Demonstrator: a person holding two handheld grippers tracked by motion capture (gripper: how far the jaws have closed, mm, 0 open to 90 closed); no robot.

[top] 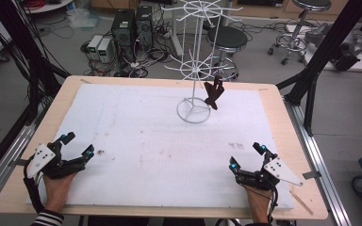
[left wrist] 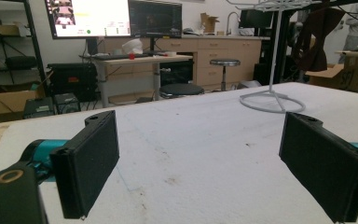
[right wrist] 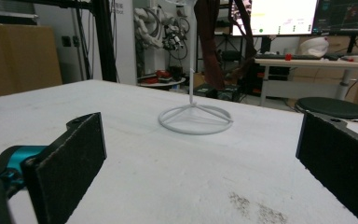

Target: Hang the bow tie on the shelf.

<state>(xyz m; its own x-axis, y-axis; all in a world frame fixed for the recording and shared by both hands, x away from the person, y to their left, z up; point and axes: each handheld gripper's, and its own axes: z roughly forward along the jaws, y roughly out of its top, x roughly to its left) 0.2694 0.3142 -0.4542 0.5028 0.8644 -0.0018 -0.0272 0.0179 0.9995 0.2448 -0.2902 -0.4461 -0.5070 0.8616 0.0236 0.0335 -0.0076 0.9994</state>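
High view: your left tongs [top: 78, 146] and right tongs [top: 246, 156] rest spread apart, empty; the brown cloth [top: 214, 93] hangs limp on the white rack [top: 195, 70]—probably light, so pinch its lower end.

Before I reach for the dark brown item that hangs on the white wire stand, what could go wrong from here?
1. The white wire stand is tall and thin on a small ring base, so a pull on the dark brown item may tip it.
2. Many thin hooks stick out around the item; an open jaw could catch on one.
3. The left gripper and the right gripper both rest at the near edge, so the reach is long.
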